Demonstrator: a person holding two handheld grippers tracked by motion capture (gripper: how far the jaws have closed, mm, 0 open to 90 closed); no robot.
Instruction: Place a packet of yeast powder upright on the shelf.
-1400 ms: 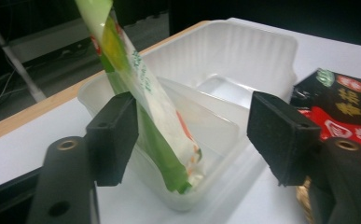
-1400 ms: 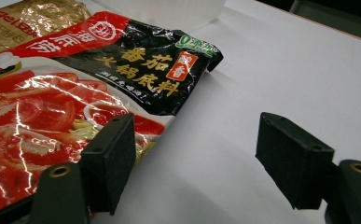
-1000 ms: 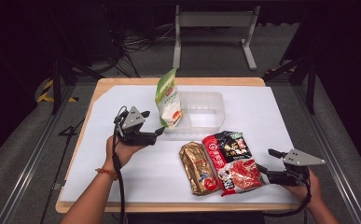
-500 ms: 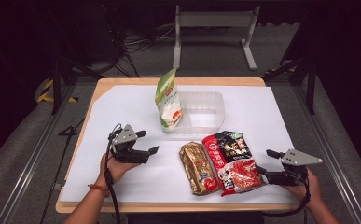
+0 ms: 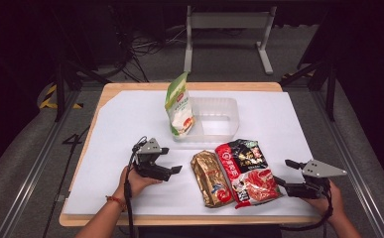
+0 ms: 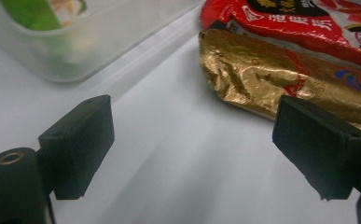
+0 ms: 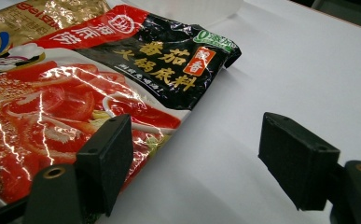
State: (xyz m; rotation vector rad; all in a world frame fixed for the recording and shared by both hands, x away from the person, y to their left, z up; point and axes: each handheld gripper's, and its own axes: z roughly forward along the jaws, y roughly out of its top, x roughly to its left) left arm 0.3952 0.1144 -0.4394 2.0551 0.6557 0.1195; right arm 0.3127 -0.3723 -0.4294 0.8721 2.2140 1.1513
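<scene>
In the high view the left tool (image 5: 175, 170) sits at the lower left of centre, held low over the white sheet by a hand (image 5: 136, 181) whose forearm enters from the bottom edge; it points to the right, toward the gold packet (image 5: 209, 177). Its jaws have just been opening and stand spread, with bare sheet between them in the left gripper view; the gold packet (image 6: 281, 81) lies just beyond the right-hand jaw. The right tool (image 5: 281, 173) lies at the lower right, level and pointing left, its jaws spread with nothing pinched; its lower jaw is at the edge of the red-and-black packet (image 5: 246, 171). In the right gripper view that packet (image 7: 75, 93) runs behind the left-hand jaw. Count: two tools, two flat packets touching side by side at lower centre of the table (image 5: 125, 89), one clear plastic tray (image 5: 224, 119) at centre, and one green-and-white pouch (image 5: 178, 106) standing upright at the tray's left end
</scene>
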